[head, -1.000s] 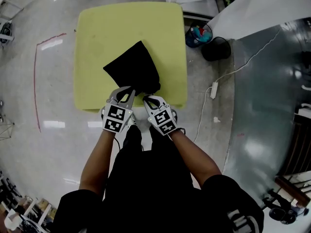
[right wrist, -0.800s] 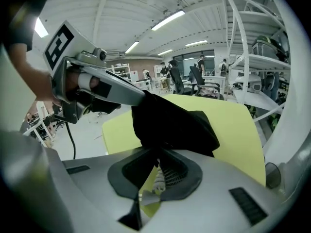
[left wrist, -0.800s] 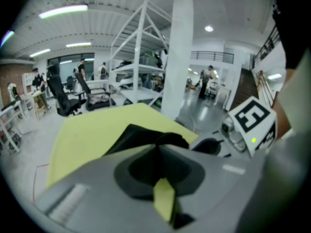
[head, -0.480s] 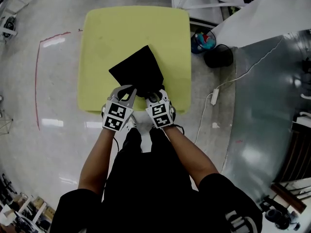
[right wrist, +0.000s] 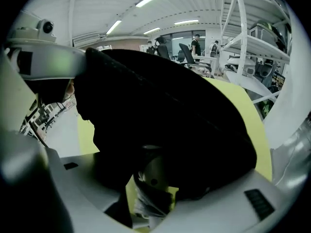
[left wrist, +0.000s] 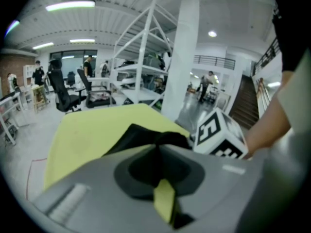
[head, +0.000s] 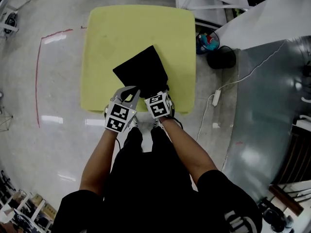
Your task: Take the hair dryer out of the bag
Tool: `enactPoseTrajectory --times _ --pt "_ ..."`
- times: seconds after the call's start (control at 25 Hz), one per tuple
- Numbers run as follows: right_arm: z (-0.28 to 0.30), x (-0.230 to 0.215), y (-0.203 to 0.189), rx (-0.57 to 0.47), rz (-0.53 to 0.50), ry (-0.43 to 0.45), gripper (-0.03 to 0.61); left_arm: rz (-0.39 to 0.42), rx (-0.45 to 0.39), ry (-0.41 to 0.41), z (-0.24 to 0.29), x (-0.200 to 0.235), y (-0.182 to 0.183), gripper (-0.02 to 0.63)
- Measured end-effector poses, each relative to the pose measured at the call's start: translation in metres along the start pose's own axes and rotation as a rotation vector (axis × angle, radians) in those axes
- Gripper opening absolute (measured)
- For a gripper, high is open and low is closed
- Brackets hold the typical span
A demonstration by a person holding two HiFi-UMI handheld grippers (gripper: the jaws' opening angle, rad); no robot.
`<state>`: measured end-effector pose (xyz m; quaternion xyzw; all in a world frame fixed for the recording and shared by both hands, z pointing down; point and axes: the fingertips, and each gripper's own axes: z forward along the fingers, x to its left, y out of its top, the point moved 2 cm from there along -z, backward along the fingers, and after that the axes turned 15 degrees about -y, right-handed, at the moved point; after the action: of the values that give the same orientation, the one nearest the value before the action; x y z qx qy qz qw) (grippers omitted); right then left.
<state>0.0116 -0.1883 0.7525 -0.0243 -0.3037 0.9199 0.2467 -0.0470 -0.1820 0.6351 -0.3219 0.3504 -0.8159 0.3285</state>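
Observation:
A black bag [head: 141, 72] lies on the yellow table [head: 141, 28] with its near end at the table's front edge. My left gripper [head: 132, 90] is shut on the bag's near left edge; in the left gripper view its jaws [left wrist: 158, 147] meet on dark fabric. My right gripper [head: 158, 93] is at the bag's near right end and its jaws are opening wide. In the right gripper view the bag [right wrist: 165, 106] fills the space between the jaws. A pale part of the hair dryer [right wrist: 151, 176] shows in the bag's mouth, and nothing is gripped.
Red tape [head: 37, 81] marks the floor left of the table. To the right stand a black bin [head: 221, 57], a blue bucket [head: 206, 40] and a power strip [head: 216, 98] on a white cable. White shelving [left wrist: 146, 57] rises beyond the table.
My right gripper has moved forward and down onto the bag's near end, and its jaws have gone from shut to wide apart. The left gripper keeps its hold.

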Motion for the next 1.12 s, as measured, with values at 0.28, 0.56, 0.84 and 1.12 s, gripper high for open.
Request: enactPoseTrajectory --times 0.28,0.56,0.84,1.12 --pt "0.015 0.004 -0.001 0.040 -0.008 0.004 0.215 -0.039 -0.003 -0.007 -0.002 0.006 -0.010 0.026" --pt "0.022 0.004 -0.003 0.077 -0.008 0.041 0.195 -0.069 -0.012 -0.010 -0.001 0.007 -0.015 0.026" --pt "0.011 -0.002 -0.002 0.073 0.108 0.159 0.186 -0.049 -0.025 0.013 -0.006 0.007 -0.010 0.026" --pt "-0.031 -0.007 -0.010 0.047 0.190 0.265 0.186 0.003 -0.001 0.111 -0.025 0.018 -0.004 0.026"
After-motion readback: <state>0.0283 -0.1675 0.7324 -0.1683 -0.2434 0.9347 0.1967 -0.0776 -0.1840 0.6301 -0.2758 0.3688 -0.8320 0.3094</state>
